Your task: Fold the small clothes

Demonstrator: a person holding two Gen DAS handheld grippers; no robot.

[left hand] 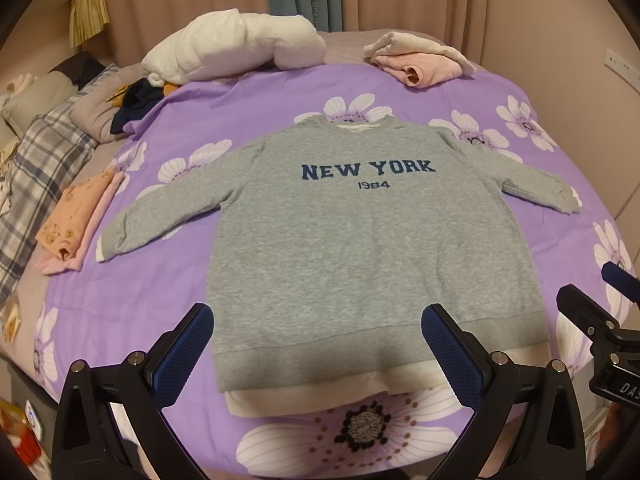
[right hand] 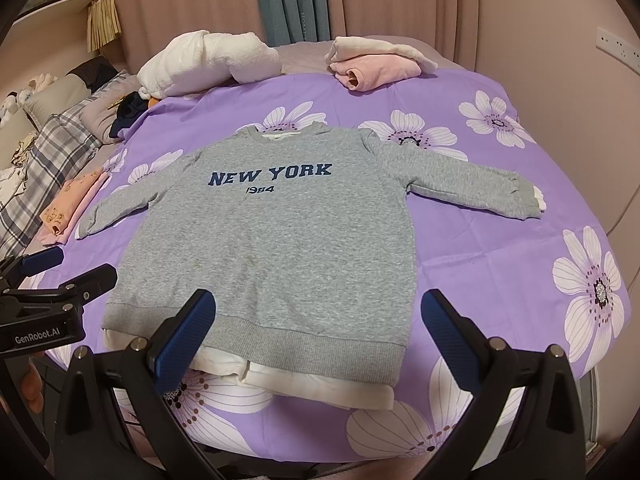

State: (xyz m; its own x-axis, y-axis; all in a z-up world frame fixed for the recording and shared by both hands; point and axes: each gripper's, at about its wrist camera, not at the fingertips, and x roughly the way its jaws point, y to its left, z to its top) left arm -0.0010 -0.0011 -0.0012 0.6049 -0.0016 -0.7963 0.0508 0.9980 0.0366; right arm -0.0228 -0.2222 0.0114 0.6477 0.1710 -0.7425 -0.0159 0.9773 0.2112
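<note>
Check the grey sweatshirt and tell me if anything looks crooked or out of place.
Nothing stands out. The grey sweatshirt lies flat, front up, sleeves spread on the purple bedspread. A white lining shows below its hem.

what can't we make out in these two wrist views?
- Back of the grey sweatshirt: face-up in both views, its own front hides it.
- White inner layer: only a strip shows at the hem; the grey fabric covers the rest.
- Dark garment by the white bundle: crumpled, too small to identify.
- Right tool: left wrist view's edge cuts it off.
</note>
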